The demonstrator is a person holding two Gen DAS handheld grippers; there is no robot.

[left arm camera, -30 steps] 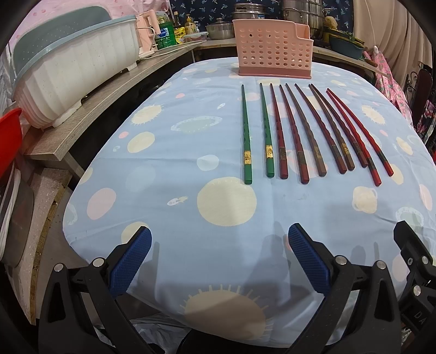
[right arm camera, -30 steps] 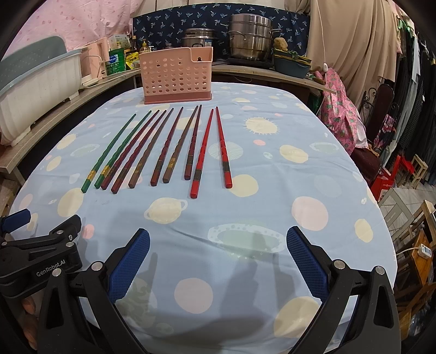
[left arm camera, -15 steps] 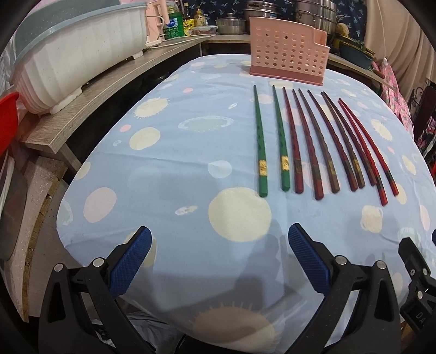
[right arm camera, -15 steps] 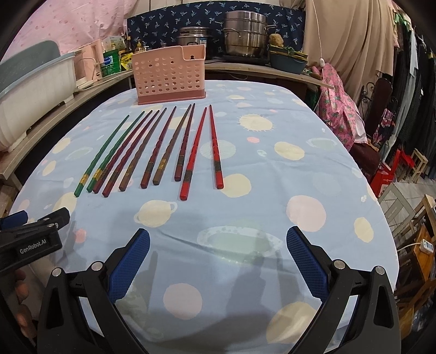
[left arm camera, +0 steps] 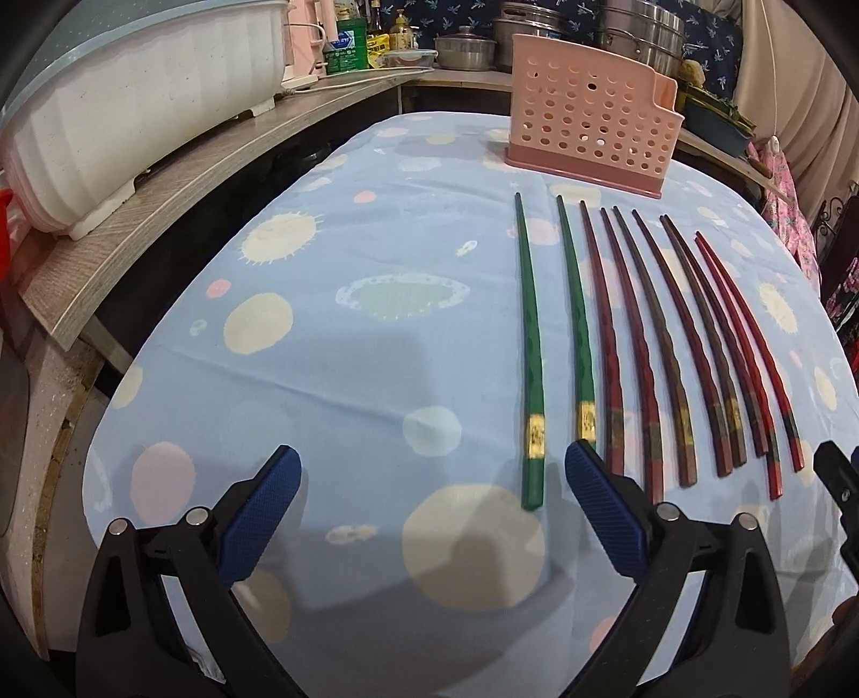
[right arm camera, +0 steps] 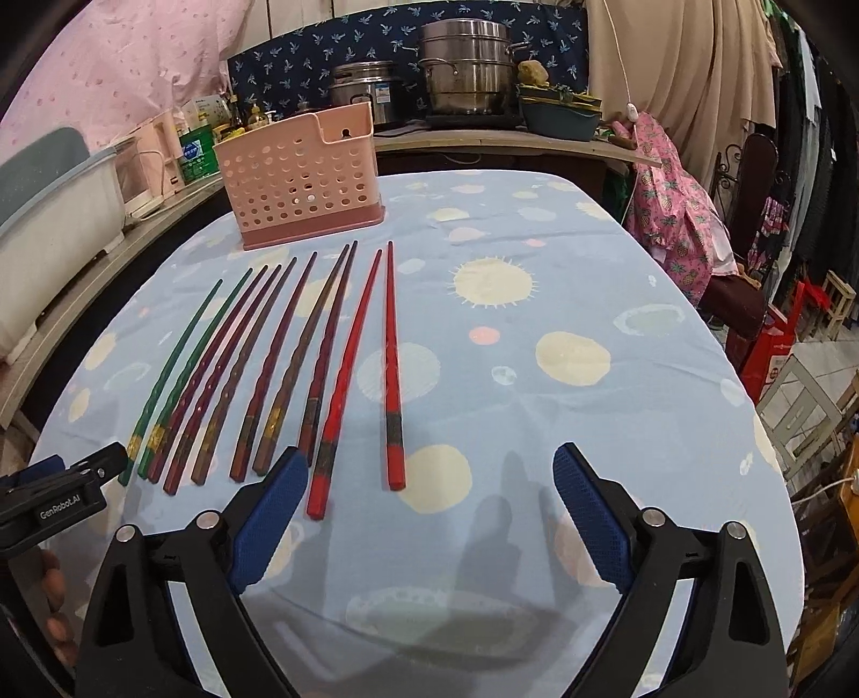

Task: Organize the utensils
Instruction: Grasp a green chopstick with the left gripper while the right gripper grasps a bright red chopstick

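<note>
Left wrist view: ten lacquered chopsticks, green (left arm camera: 531, 343) through red (right arm camera: 393, 365), lie side by side on the cloth-covered desk (left arm camera: 322, 333), thick ends near, presumably for easy pickup. Beyond stands the pink perforated plastic holder (left arm camera: 590, 139). Left claw (left arm camera: 429, 499) and right claw (right arm camera: 424, 504) hover wide open, empty.

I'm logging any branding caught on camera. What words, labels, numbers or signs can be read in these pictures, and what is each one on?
"GenRobot.AI": white lettering on the black body of the left gripper, seen at the left edge of the right wrist view.
Green bottle on the counter: has a label, too blurred to read.
Steel pot: carries a sticker, too small to read.
Gold bands on the green chopsticks: marks not legible.
</note>
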